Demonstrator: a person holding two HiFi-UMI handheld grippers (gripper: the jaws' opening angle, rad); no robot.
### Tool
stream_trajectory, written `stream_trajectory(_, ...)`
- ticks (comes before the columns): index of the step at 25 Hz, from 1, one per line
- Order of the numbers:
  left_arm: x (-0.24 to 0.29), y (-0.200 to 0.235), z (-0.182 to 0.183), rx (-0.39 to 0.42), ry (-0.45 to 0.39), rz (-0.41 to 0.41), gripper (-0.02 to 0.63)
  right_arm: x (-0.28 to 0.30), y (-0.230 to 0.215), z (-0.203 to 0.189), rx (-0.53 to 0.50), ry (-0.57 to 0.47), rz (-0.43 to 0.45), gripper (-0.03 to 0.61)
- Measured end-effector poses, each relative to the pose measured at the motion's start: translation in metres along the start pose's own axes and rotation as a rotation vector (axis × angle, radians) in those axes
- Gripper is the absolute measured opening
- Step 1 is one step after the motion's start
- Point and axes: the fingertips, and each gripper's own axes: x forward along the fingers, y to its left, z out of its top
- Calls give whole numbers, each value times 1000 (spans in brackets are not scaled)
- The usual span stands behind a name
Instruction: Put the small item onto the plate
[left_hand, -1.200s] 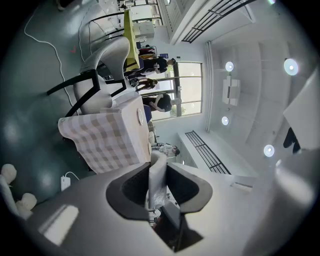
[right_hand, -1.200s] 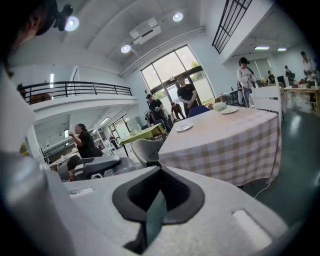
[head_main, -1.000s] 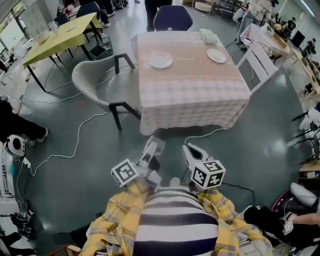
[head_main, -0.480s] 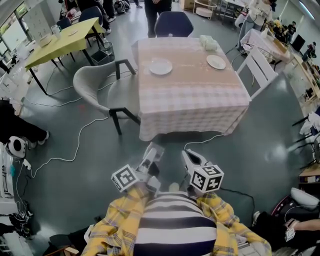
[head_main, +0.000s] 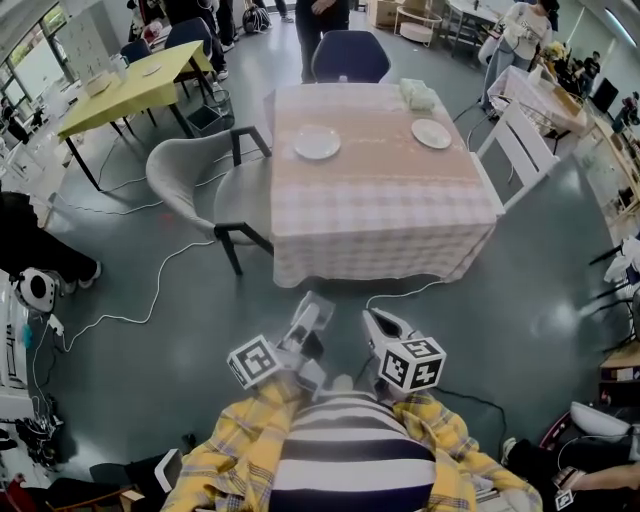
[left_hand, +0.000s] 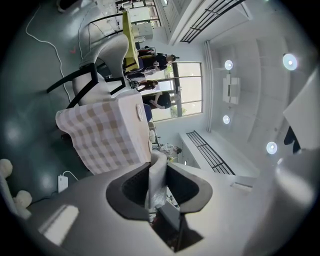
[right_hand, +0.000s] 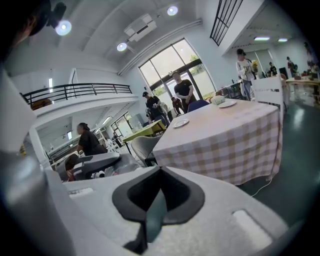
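Observation:
My left gripper (head_main: 312, 308) is held low in front of the person's body, over the floor short of the table. It is shut on a small white item in clear crinkly wrap (left_hand: 156, 172), which stands upright between the pads. My right gripper (head_main: 377, 322) is beside it, jaws together with nothing between them (right_hand: 156, 200). Two white plates lie on the far half of the checked tablecloth (head_main: 380, 220): one at the left (head_main: 318, 143), one at the right (head_main: 432, 133). Both grippers are well short of them.
A grey chair (head_main: 195, 175) stands at the table's left, a blue one (head_main: 345, 57) behind it, a white one (head_main: 520, 135) at its right. A white bundle (head_main: 418, 95) lies at the back right corner. Cables (head_main: 150, 290) trail on the floor; people stand behind.
The table has slid down in the head view and sits nearer. Both grippers keep their place in front of the body, and the left one's hold is unchanged.

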Motion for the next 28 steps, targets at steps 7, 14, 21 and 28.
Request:
stream_trajectory(7,3,14,-9,24,0,59,86,3,-13,-2,16,24,17,-3)
stream_trajectory(14,35,15,7,-22,5,31,86,25,-27,11,20,21,0,-3)
stream_trajectory(21,79,29,54,5,49,45,86,73,-41,50,14,12,-37,-3)
stream_trajectory(28,111,37,115,10,71,38,86,135,-41,93,0,3,-55,-3)
